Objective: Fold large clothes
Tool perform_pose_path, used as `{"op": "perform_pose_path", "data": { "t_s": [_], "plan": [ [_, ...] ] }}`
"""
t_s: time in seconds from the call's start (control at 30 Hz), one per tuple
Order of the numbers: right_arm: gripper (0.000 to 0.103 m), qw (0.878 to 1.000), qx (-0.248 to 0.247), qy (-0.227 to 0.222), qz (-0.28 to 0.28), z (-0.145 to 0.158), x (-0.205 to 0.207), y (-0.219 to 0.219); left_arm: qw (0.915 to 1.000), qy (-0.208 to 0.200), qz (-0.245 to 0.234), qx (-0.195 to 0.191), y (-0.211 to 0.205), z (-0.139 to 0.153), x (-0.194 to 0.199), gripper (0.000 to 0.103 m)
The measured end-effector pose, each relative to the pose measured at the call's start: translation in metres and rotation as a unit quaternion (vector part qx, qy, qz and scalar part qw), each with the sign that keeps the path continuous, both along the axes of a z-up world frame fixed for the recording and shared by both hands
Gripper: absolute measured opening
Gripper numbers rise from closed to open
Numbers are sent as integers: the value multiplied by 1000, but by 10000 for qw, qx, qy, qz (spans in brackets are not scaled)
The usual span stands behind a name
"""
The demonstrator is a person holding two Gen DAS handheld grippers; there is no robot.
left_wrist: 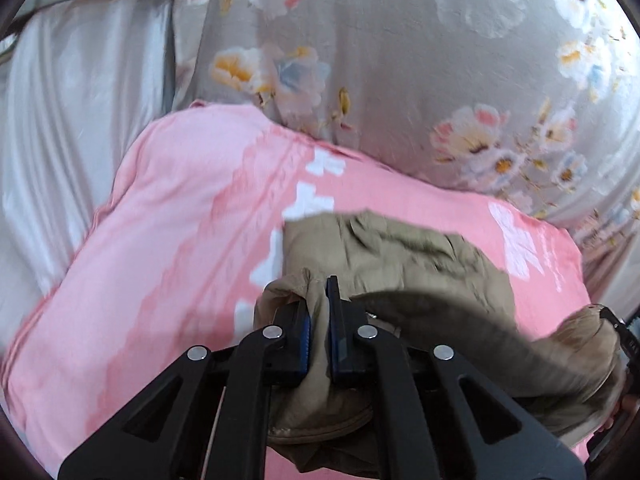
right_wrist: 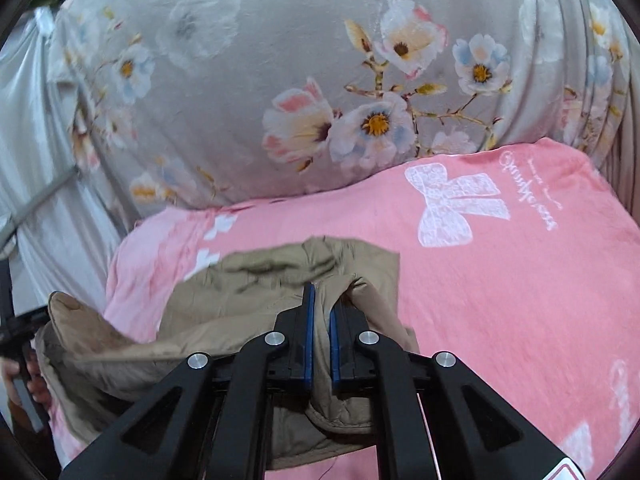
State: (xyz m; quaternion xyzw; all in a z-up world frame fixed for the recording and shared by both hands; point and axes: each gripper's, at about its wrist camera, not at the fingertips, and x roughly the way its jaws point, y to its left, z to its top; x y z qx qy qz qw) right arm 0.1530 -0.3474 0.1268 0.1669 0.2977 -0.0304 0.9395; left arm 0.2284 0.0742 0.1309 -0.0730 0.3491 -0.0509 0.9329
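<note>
Pinching a crumpled khaki cotton garment (left_wrist: 400,252) at two spots, the left claw (left_wrist: 319,312) and right claw (right_wrist: 322,316) each clamp a bunch of its cloth between blue pads. The garment hangs slack between them above a pink bow-printed bed sheet (right_wrist: 500,280), near a grey floral quilt (right_wrist: 240,80). No neat fold shows yet; folding appears barely begun.

a khaki garment (left_wrist: 400,252) on a pink sheet (right_wrist: 520,280) with white bows, beside a grey floral quilt (right_wrist: 280,80)
</note>
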Motion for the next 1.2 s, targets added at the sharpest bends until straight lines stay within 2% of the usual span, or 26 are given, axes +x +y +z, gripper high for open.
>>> {"op": "perform_pose_path", "data": {
  "t_s": [0.17, 0.2, 0.27, 0.33, 0.4, 0.47, 0.53, 0.63, 0.7, 0.73, 0.77, 0.8, 0.83, 0.87, 0.93, 0.97, 1.03, 1.1, 1.13, 1.17, 1.2],
  "plan": [
    [6, 9981, 472, 351, -187, -30, 94, -36, 9992, 137, 229, 299, -17, -8, 85, 6],
    [7, 9971, 575, 445, -224, -40, 111, -43, 9984, 239, 281, 429, -23, -17, 106, 6],
    [15, 9956, 700, 553, -275, -56, 136, -52, 9960, 407, 442, 664, -33, -41, 143, 6],
    [16, 9937, 859, 642, -322, -70, 155, -61, 9929, 601, 554, 862, -38, -65, 170, 9],
    [16, 9905, 1211, 570, -304, -74, 158, -73, 9905, 838, 682, 849, -38, -96, 193, 13],
    [17, 9866, 1539, 474, -277, -70, 153, -84, 9900, 988, 773, 651, -32, -116, 206, 15],
    [19, 9870, 1585, 254, -89, -60, 143, -88, 9913, 943, 803, 439, -28, -118, 204, 16],
    [24, 9826, 1841, -64, 220, -44, 125, -91, 9954, 680, 626, 264, -26, -99, 192, 22],
    [35, 9764, 2119, -315, 256, -34, 117, -97, 9972, 429, 550, 273, -24, -81, 184, 27],
    [52, 9742, 2167, -591, 218, -25, 109, -100, 9978, 318, 533, 240, -22, -73, 180, 32],
    [63, 9716, 2209, -835, 168, -16, 101, -103, 9986, 194, 477, 111, -18, -63, 175, 34],
    [64, 9722, 2153, -918, 84, -10, 97, -104, 9988, 126, 470, 78, -16, -56, 174, 40],
    [63, 9760, 1978, -916, 23, -3, 95, -102, 9979, 8, 606, 208, -14, -50, 171, 45],
    [63, 9812, 1708, -895, -20, 4, 93, -97, 9933, -349, 913, 624, -14, -39, 163, 46],
    [63, 9924, 951, -762, -158, 13, 91, -80, 9850, -802, 1068, 1095, -18, -22, 152, 50],
    [63, 9967, 493, -631, -164, 14, 91, -66, 9844, -892, 1006, 1135, -20, -16, 146, 50],
    [62, 9987, -15, -478, -183, 8, 95, -50, 9868, -903, 801, 1084, -29, -10, 141, 50],
    [57, 9986, -446, -241, -156, -9, 105, -31, 9876, -830, 532, 1226, -48, -13, 141, 50],
    [44, 9979, -634, -80, -127, -20, 114, -22, 9874, -788, 422, 1305, -58, -18, 143, 50],
    [36, 9970, -762, 33, -119, -30, 120, -17, 9875, -730, 325, 1359, -67, -24, 146, 50],
    [33, 9949, -979, 221, -84, -44, 133, -6, 9885, -584, 188, 1380, -79, -36, 151, 50]
  ]
}}
